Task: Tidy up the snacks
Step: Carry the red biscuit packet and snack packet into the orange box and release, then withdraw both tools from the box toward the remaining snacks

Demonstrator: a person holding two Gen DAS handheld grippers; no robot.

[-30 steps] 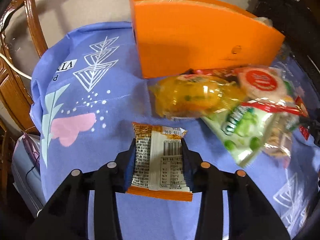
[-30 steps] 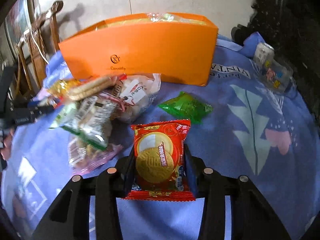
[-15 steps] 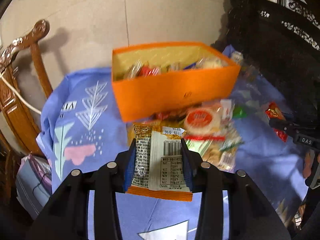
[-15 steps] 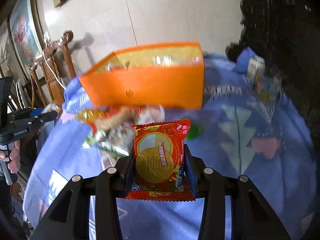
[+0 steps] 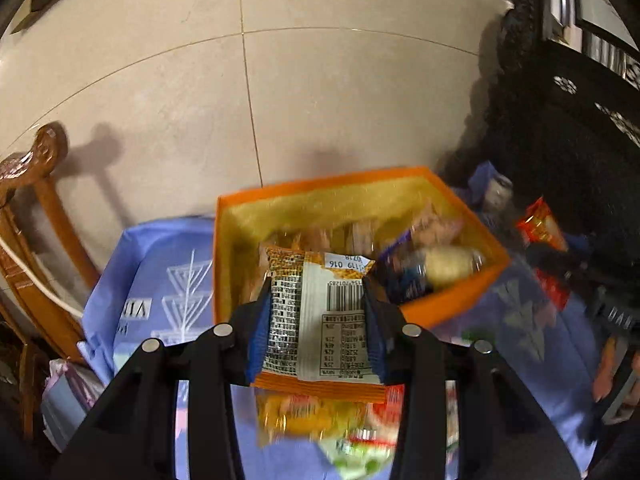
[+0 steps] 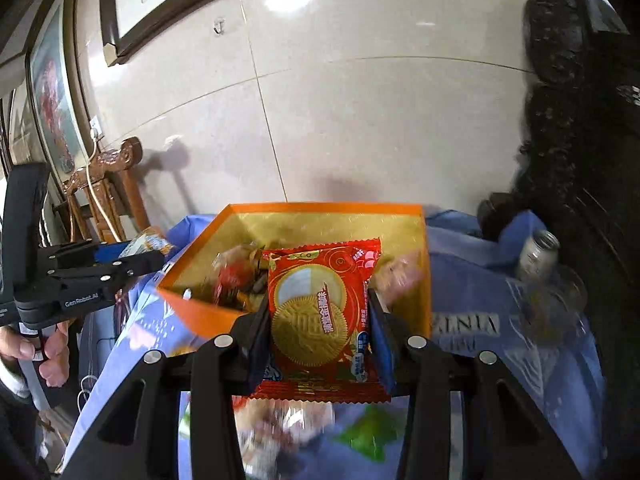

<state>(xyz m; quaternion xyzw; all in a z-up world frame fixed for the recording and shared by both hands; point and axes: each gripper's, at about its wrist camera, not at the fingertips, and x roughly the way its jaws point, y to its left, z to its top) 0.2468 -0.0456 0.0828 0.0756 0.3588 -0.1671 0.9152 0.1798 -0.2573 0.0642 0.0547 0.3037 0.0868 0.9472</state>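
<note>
The open box sits on the cloth-covered table, snacks inside, wall behind it.

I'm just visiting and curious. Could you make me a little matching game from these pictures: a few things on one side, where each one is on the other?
Things:
1. orange-and-white packet
2. red biscuit packet
3. orange box
4. silver can

Places:
A. standing on the blue cloth, open, with snacks inside
B. clamped in the right gripper
C. on the cloth, right of the box
D. clamped in the left gripper

Pairs: 1-D, 2-B, 3-A, 4-C

A carved wooden chair stands by the tiled wall (framed pictures hang there), blue tablecloth below.
</note>
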